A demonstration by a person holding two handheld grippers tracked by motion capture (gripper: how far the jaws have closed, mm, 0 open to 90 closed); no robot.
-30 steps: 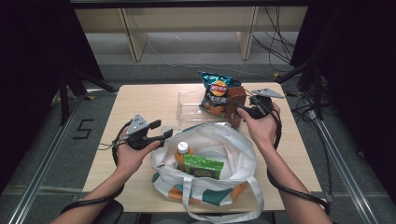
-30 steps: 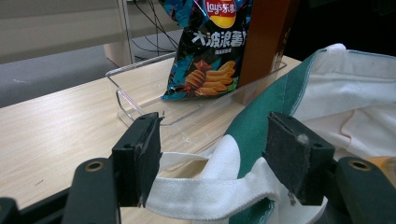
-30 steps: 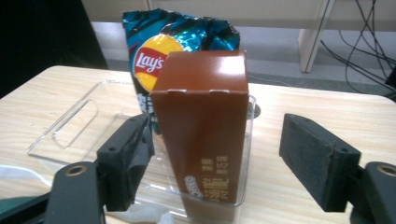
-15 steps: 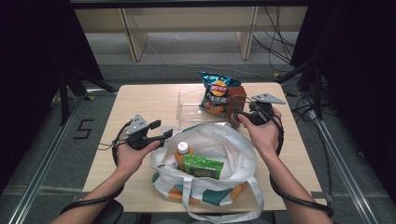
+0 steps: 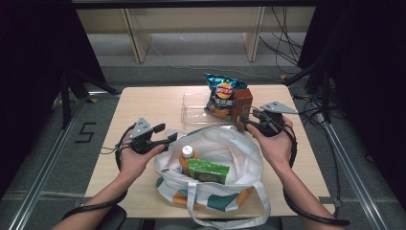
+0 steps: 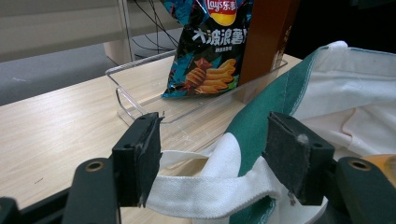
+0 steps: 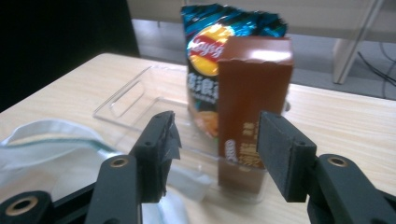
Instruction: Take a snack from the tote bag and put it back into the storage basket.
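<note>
A brown carton [image 5: 242, 101] [image 7: 252, 107] stands upright in the clear tray [image 5: 191, 108] [image 7: 121, 100], against a dark blue chips bag [image 5: 221, 93] [image 7: 205, 51]. My right gripper [image 5: 244, 120] [image 7: 215, 144] is just short of the carton's near side. Its jaws have just been closing, stand apart, and nothing is between the pads. My left gripper [image 5: 171, 138] [image 6: 212, 158] waits at the left rim of the white and green tote bag [image 5: 239, 148] [image 6: 355, 93]. Its jaws are wide apart and a white strap [image 6: 210, 191] lies across the gap.
Inside the tote are an orange bottle with a white cap [image 5: 187, 155] and a green box [image 5: 208, 171]. The wooden table [image 5: 143, 105] has bare room at its far left. Shelf legs and cables lie on the floor beyond the far edge.
My right gripper has drawn back a little from the brown carton toward the person, and its jaws have narrowed. The left gripper and the bag have not moved.
</note>
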